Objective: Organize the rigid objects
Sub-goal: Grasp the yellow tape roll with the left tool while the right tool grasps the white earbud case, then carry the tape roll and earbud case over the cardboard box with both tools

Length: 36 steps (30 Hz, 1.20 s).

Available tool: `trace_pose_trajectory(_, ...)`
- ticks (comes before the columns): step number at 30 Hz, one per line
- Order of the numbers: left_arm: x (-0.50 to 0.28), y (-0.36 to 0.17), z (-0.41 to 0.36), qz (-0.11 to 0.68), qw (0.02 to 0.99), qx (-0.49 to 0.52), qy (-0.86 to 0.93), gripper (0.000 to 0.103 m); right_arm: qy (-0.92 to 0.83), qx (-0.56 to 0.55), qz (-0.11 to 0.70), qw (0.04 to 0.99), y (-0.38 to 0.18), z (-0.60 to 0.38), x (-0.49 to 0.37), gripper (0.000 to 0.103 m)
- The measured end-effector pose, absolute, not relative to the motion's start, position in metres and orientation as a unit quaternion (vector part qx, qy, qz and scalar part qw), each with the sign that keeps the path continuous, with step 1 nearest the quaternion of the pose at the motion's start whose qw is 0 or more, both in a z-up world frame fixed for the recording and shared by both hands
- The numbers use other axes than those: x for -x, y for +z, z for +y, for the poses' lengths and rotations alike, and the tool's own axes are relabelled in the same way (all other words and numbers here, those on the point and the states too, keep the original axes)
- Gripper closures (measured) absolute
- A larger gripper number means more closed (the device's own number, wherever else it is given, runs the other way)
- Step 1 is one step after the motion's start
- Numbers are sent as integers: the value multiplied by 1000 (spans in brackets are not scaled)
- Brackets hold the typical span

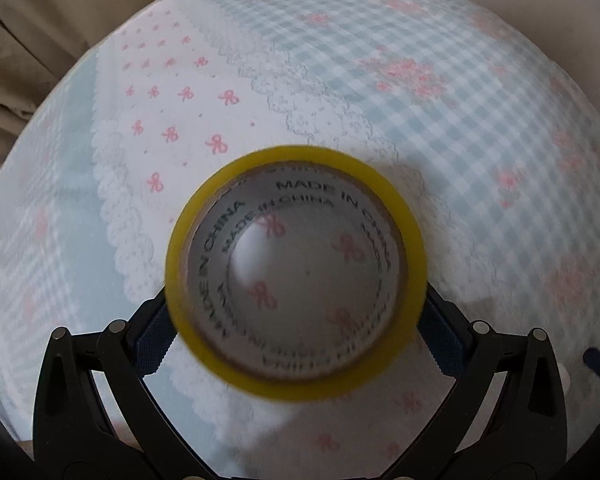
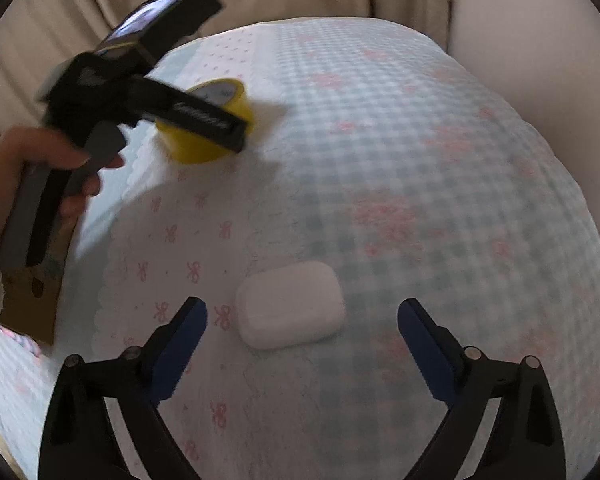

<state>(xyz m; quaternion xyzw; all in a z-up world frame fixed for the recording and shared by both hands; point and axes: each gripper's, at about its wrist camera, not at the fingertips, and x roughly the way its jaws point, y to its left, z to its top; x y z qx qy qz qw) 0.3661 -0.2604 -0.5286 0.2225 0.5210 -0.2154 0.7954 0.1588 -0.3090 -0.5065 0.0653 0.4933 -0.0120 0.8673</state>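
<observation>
A checked cloth with pink bows [image 2: 400, 152] covers the tabletop. The left gripper [image 1: 296, 322] is clamped on a yellow tape roll [image 1: 295, 274] at the far left (lifted or resting, I cannot tell). The right gripper [image 2: 302, 330] hovers, fingers apart, around a small white case [image 2: 290, 310] without touching. The step looks like placing the roll; next, probably, closing on the case.

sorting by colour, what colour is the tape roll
Yellow tape with a grey inner core printed "MADE IN CHINA"; clearest in the left wrist view.
</observation>
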Motion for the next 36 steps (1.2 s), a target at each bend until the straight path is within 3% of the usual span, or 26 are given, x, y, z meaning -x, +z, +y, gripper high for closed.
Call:
trace_pose_trajectory(3, -368, -532, -259, 504, 809, -210, -218, 0, -3, -52, 491, 870, -515, -301, -161, 17)
trace_pose_trajectory(7, -381, -537, -258, 497, 817, -197, -218, 0, -13, -44, 481, 876, -520, -297, -163, 21)
trace_pose_trajectory(14, -388, -537, -256, 484, 824, -192, -224, 4, -34, -28, 475, 879, -519, -296, -168, 45)
trace_pose_trajectory(27, -372, -519, -259, 464, 828, -212, -234, 5, -47, -31, 483, 874, -515, -300, -179, 46)
trace_pose_trajectory(36, -347, -438, -244, 442, 845, -178, -243, 5, -65, -37, 456, 887, -461, -306, -171, 46)
